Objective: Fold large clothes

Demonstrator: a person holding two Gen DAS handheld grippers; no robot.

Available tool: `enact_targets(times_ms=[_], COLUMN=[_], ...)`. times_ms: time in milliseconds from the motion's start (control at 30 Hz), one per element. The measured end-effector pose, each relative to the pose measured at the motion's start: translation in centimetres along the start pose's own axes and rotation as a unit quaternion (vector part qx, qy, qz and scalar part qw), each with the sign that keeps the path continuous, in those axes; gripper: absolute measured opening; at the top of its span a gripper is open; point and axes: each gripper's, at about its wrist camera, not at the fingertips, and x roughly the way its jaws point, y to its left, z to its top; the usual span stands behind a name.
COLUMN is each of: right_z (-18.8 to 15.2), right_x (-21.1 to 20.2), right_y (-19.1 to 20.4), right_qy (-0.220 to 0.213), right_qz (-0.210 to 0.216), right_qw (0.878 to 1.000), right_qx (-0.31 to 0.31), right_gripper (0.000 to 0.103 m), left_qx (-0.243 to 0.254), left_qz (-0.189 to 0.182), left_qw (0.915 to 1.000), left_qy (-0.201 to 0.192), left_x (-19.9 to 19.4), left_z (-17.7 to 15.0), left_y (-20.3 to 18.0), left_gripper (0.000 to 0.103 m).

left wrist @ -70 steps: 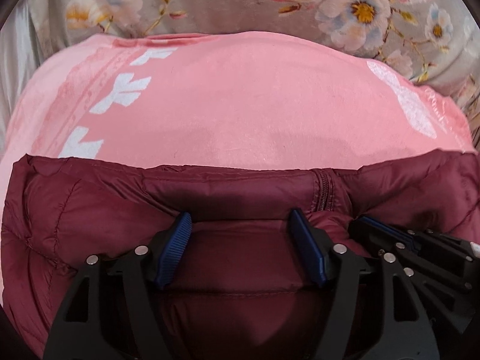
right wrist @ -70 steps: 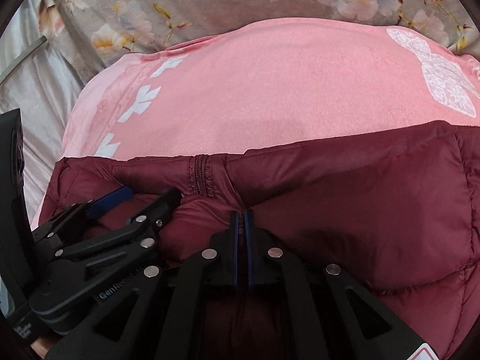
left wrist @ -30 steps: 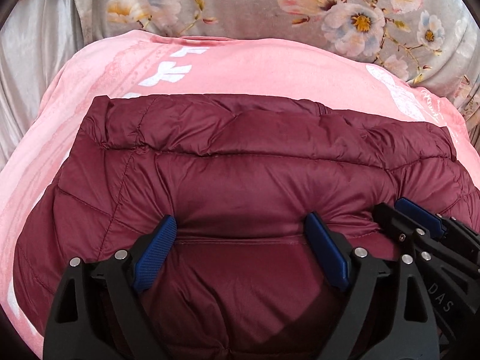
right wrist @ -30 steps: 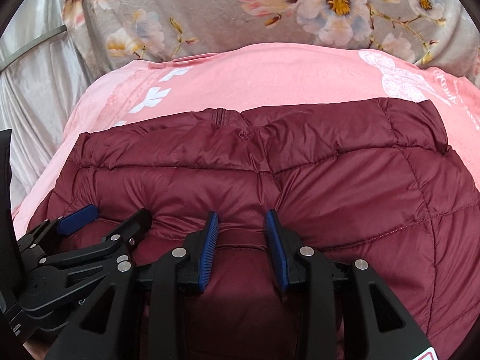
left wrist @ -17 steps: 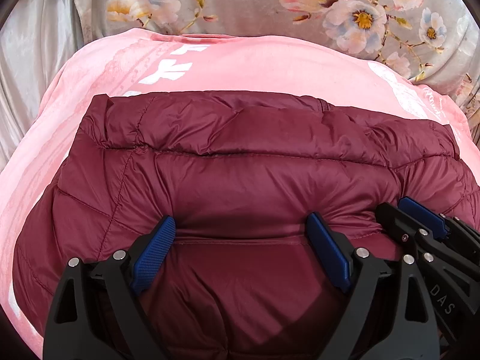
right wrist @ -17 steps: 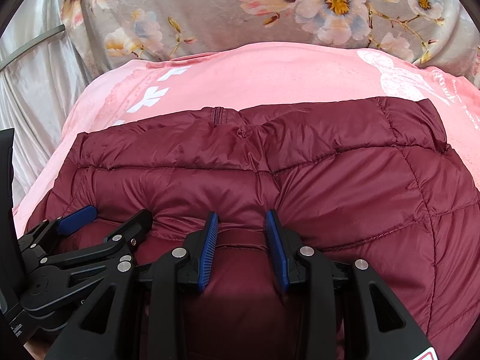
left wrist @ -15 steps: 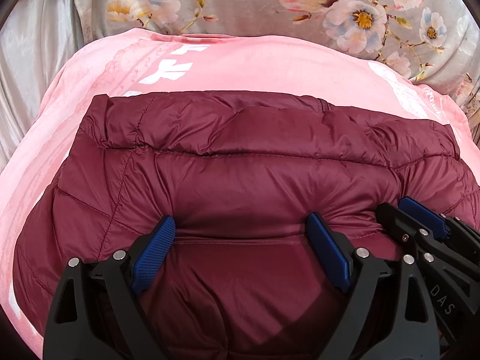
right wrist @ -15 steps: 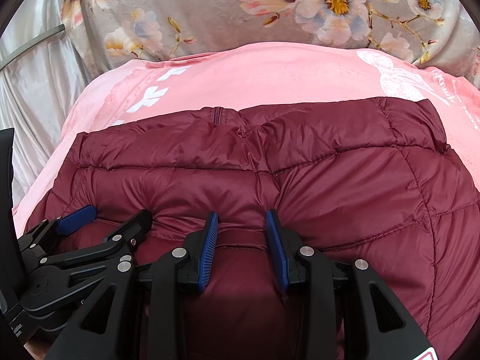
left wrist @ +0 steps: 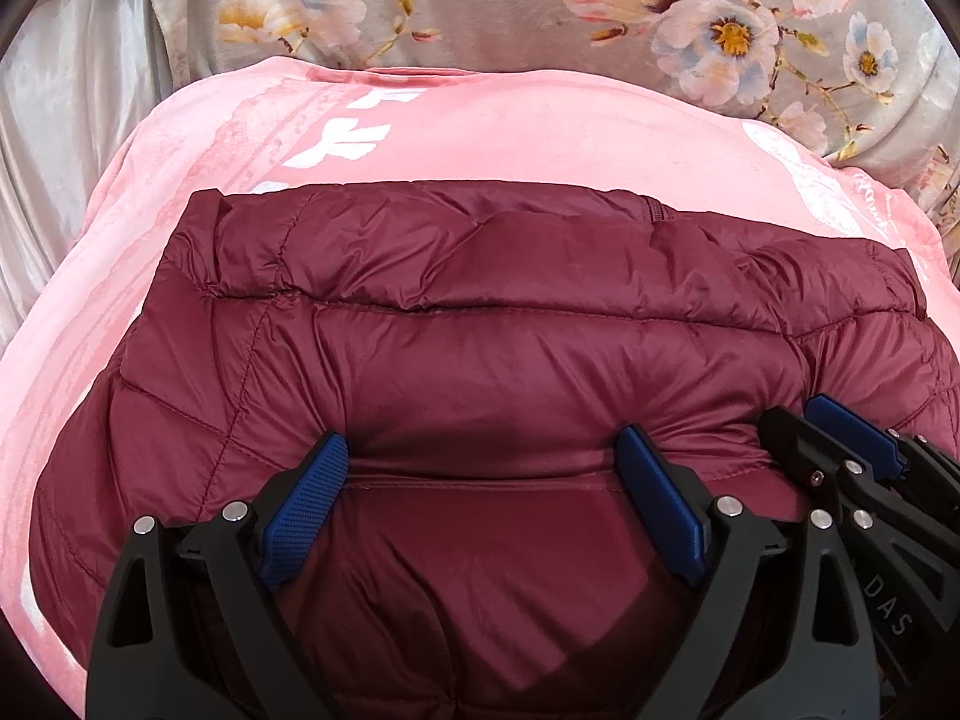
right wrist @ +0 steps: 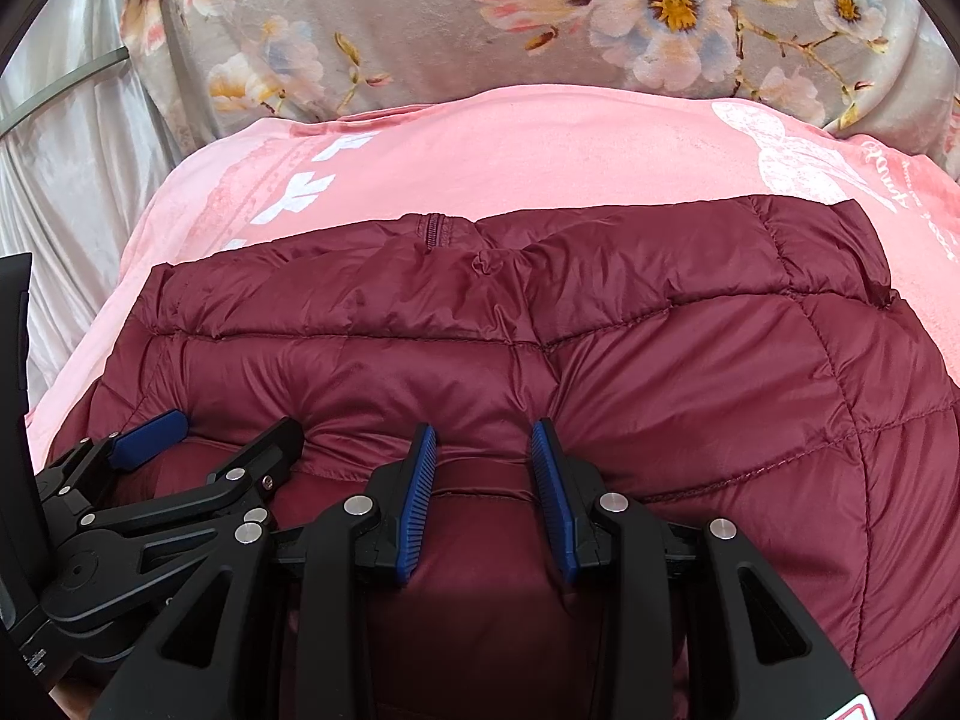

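Fold laid down: the maroon puffer jacket (left wrist: 510, 360) is shown folded upon the pink blanket (left wrist: 510, 132).

Left tool (left wrist: 480, 480) is spread wide, right tool (right wrist: 483, 468) narrower, both unclasped over the jacket's near fold; a fresh edge grasp is judged necessary next.

Maroon quilted puffer jacket (left wrist: 480, 312), folded into a rough rectangle, puffy and creased, zipper end showing at its far edge, lying flat on a pink blanket (left wrist: 540, 132).
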Motion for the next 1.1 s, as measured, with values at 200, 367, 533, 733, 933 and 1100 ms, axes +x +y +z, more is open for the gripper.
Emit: enact_targets(times_ms=[200,367,533,733,933,1100], right_z=[0.1,-0.2,-1.7,-2.9,-3.8,-4.1], right_x=[0.0,-0.8,-2.1,-3.9,-5.9,-6.1], right_y=[-0.1,0.1,1.4,2.4,2.7,4.1], right_qy=[0.001,0.003,0.001,-0.005,-0.030,-0.027], right_qz=[-0.005,-0.025,-0.051,-0.069,-0.045,-0.024], right_qw=[1.000,1.000,0.999,0.997,0.998,0.998], right_qx=[-0.002,0.011,-0.005,-0.044,-0.030,-0.049], right_gripper=[0.034,0.036,0.047,0.058,0.059,0.058], left_qx=[0.001,0.004,-0.018,-0.091,-0.229,-0.302], left_qz=[0.004,0.012,-0.001,-0.036,0.013,-0.040], left_qw=[1.0000,0.9999,0.9998,0.9948,0.9730,0.9521], left_qy=[0.000,-0.001,-0.005,-0.026,-0.020,0.025], left_x=[-0.1,-0.1,-1.5,-7.5,-8.4,-5.2], left_z=[-0.1,-0.1,-0.8,-4.0,-5.9,-7.0], left_y=[0.3,0.3,1.8,6.8,16.3,19.1], left_gripper=[0.090,0.093,0.094,0.096,0.098,0.098])
